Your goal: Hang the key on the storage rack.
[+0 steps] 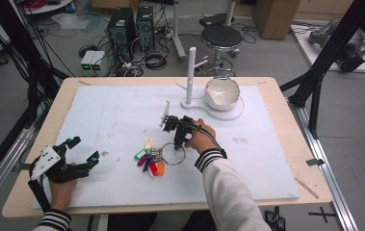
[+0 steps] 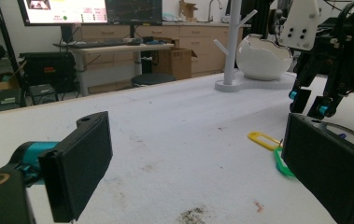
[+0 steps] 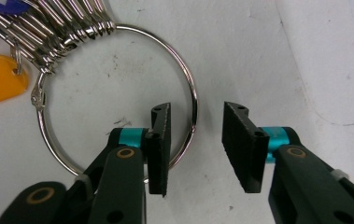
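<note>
Hovering mid-mat, the right gripper point(image 3: 195, 135) has its jaws spread either side of the key ring's point(image 3: 118, 93) wire, a straddle the high view blurs; left gripper point(image 1: 86, 150) sits released near-left.

Key tags point(image 1: 149, 160): yellow, green, purple, blue, red, orange. Ring point(image 3: 118, 98): silver metal. Mat point(image 1: 112, 125): white. Bowl point(image 1: 222, 93): white. Sleeve cuff point(image 1: 210, 159): black-white stripes.
</note>
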Available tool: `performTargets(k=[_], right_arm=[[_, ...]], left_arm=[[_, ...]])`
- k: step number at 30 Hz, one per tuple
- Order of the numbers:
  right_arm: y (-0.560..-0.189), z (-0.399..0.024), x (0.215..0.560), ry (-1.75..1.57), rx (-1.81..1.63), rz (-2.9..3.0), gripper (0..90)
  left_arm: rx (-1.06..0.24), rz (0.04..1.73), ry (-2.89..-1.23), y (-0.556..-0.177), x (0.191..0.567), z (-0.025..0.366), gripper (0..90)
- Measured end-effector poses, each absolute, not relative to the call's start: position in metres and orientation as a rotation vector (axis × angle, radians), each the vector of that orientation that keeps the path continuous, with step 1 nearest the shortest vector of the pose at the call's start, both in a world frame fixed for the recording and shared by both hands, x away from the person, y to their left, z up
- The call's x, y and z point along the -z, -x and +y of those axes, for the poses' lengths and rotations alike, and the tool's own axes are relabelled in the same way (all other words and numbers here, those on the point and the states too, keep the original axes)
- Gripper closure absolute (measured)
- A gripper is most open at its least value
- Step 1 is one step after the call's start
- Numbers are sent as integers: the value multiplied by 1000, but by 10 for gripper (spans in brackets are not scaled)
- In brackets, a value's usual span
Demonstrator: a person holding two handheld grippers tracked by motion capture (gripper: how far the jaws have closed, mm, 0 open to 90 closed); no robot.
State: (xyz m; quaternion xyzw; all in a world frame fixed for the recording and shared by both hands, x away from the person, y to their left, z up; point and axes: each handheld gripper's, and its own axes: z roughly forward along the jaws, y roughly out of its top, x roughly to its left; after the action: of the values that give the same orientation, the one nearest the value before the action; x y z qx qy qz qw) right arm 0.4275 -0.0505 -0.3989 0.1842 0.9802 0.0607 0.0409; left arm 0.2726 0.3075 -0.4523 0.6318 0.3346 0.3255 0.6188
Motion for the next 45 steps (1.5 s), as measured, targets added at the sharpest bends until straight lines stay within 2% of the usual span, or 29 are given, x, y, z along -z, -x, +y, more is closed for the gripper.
performTargets(k=[5,21,26,32,37,45], right_arm=[[-428,-51,399,-589,-185,3010,690],[-432,-52,403,-615,-168,3041,748],[-432,-52,404,-636,-160,3055,795],[-433,-52,405,-631,-166,3060,802],[-431,-45,405,-621,-100,3071,861],[-433,-44,403,-625,-80,3083,874]], left_arm=[[-749,769,-1453,-273,452,307,91],[-748,770,-1453,-273,452,308,91],[-747,772,-1449,-273,452,307,91],[-747,774,-1449,-273,452,307,91],[-747,771,-1450,-273,452,308,91],[-746,774,-1448,-273,452,308,91]])
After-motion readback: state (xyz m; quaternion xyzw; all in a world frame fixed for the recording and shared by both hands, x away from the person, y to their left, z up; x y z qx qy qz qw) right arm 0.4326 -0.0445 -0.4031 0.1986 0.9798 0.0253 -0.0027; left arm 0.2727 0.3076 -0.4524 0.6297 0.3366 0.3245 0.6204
